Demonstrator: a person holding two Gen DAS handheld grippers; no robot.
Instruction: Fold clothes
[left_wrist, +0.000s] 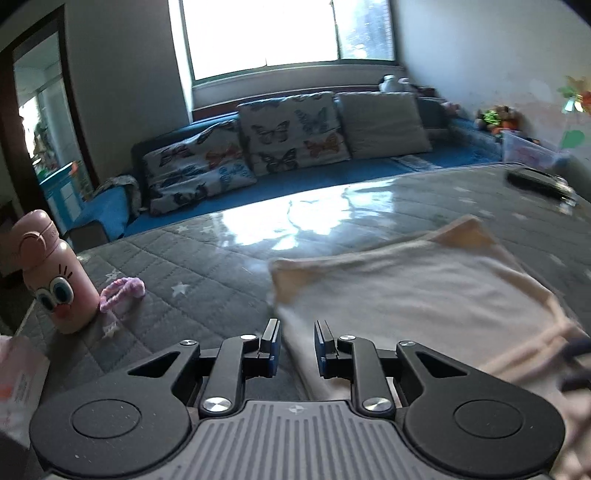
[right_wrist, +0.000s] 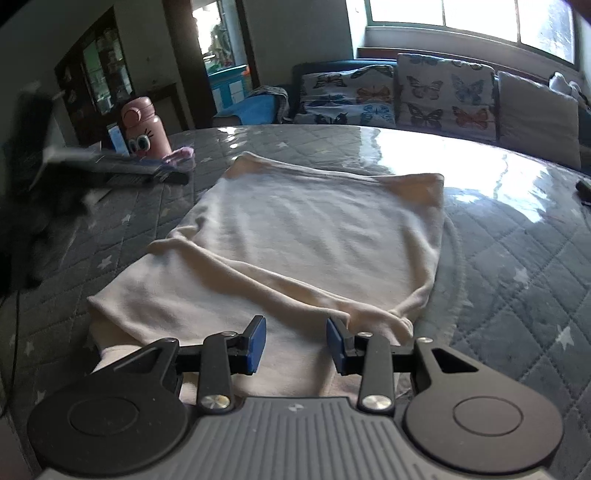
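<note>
Both tools gape empty: the left tool at the near-left edge, the right tool over the near hem of one cream garment, lying partly folded on the quilted bed. It looks soft, light and limp; pinch corners or the folded edge. Beyond: one pink bottle, three cushions.

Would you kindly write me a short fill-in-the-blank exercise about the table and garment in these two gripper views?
1. The cream garment lies on a grey quilted cover printed with white ____.
2. The jaws of the right gripper stand ____, holding nothing.
3. The pink bottle bears a cartoon ____.
4. The sofa cushions are printed with ____.

Missing words: stars; open; face; butterflies
</note>
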